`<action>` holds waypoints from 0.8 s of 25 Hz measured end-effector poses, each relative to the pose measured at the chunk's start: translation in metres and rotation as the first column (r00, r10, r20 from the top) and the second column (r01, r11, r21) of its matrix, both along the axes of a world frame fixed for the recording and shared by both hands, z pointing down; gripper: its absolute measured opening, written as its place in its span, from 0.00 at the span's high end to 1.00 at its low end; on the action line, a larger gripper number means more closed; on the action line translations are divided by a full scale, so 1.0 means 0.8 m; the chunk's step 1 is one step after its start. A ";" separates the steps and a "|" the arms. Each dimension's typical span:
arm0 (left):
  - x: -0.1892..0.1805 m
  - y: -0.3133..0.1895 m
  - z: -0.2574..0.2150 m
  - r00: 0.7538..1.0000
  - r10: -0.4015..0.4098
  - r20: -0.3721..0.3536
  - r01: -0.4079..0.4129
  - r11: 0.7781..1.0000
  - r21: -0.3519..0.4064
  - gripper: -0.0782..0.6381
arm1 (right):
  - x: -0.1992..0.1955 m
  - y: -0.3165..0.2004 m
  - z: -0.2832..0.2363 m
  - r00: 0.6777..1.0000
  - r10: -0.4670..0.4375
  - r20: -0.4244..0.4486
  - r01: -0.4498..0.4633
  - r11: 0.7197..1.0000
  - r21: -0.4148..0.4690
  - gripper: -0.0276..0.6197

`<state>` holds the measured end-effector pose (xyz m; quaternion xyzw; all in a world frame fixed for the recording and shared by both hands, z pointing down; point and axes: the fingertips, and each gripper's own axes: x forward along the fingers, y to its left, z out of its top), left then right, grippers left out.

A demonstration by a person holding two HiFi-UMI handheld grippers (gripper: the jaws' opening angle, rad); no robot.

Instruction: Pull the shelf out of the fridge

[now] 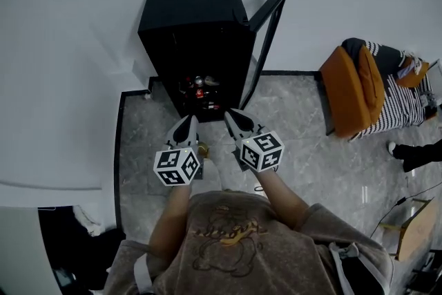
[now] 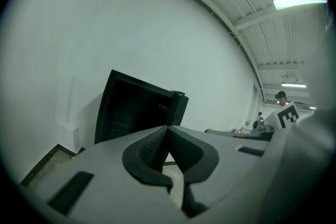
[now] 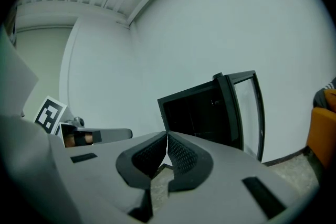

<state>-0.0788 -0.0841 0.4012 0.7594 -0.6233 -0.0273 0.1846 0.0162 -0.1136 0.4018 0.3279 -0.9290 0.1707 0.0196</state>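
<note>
A small black fridge (image 1: 197, 38) stands against the white wall with its glass door (image 1: 266, 31) swung open to the right. Its dark inside holds several cans and bottles (image 1: 200, 90) low down; I cannot make out the shelf. My left gripper (image 1: 189, 122) and right gripper (image 1: 231, 115) hover side by side just short of the fridge mouth, both shut with nothing between the jaws. The left gripper view has the fridge (image 2: 136, 107) ahead beyond the touching jaw tips (image 2: 168, 128). In the right gripper view the fridge (image 3: 202, 113) and its door (image 3: 247, 107) lie beyond the tips (image 3: 167, 135).
Grey marble floor (image 1: 297, 141) with a black border strip along the wall. An orange chair (image 1: 356, 86) draped with a striped cloth stands to the right, and a person's dark shoe (image 1: 414, 152) beyond it. A cardboard box (image 1: 414, 228) sits at lower right.
</note>
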 end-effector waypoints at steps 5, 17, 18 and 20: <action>-0.010 -0.032 0.010 1.000 0.016 -0.026 -0.016 1.000 -0.003 0.88 | -0.013 -0.032 0.011 1.000 0.013 -0.019 -0.014 1.000 -0.007 0.92; -0.037 -0.114 0.041 0.996 0.035 -0.076 -0.038 0.998 -0.045 0.88 | -0.044 -0.107 0.031 0.999 0.035 0.011 -0.035 0.999 -0.035 0.92; -0.039 -0.121 0.042 0.996 0.031 -0.082 -0.035 0.998 -0.045 0.88 | -0.046 -0.114 0.033 0.999 0.038 0.027 -0.037 0.998 -0.047 0.92; -0.045 -0.132 0.047 0.995 0.022 -0.094 -0.026 0.999 -0.047 0.88 | -0.052 -0.125 0.039 0.997 0.042 0.063 -0.038 0.997 -0.068 0.92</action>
